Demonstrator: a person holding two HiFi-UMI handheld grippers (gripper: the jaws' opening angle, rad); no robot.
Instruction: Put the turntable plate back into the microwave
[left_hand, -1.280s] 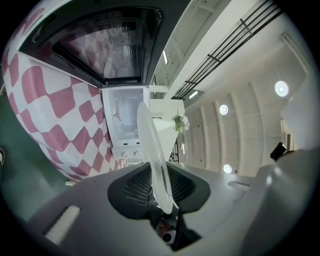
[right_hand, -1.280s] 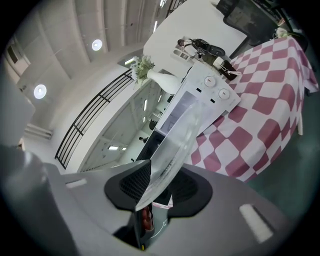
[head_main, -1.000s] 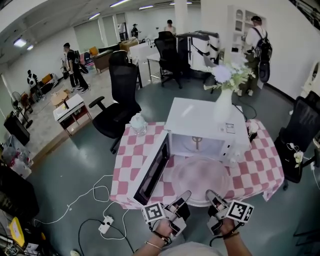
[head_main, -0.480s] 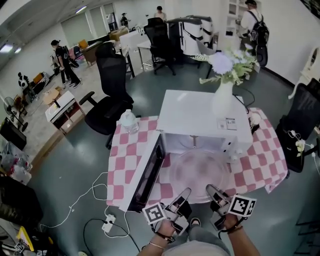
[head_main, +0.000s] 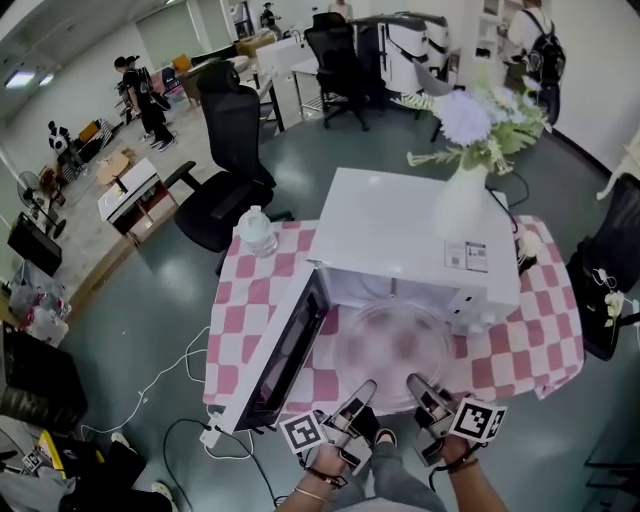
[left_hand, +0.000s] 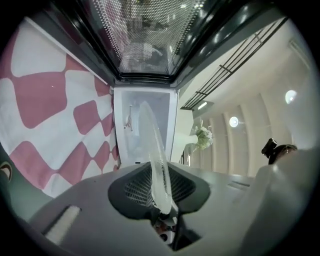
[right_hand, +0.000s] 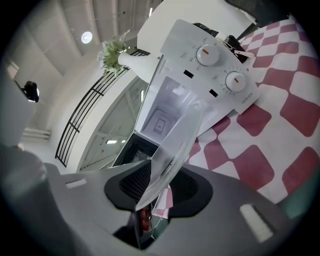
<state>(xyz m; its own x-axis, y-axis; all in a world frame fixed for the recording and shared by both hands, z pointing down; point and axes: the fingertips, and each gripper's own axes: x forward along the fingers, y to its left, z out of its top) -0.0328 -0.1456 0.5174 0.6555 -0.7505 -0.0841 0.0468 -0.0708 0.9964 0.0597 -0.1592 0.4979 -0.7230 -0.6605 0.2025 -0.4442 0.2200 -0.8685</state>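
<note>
Insertion step is running: the left gripper (head_main: 358, 398) and right gripper (head_main: 420, 390) are each pinching, jaws nearly closed, the near rim of the clear turntable plate (head_main: 395, 345). The plate is hanging level at lower centre of frame, its far edge at the mouth of the open microwave (head_main: 410, 235). The next move is, by my judgement, calling for a straight level push inward before lowering, since the open door (head_main: 285, 350) at left and the control panel (head_main: 470, 312) at right are leaving slim side room.

I see a pink-and-white checked cloth (head_main: 545, 330) at centre frame, a white microwave (head_main: 410, 240), its clear glass plate (head_main: 395, 345), and black chairs (head_main: 235, 150) upper left.
</note>
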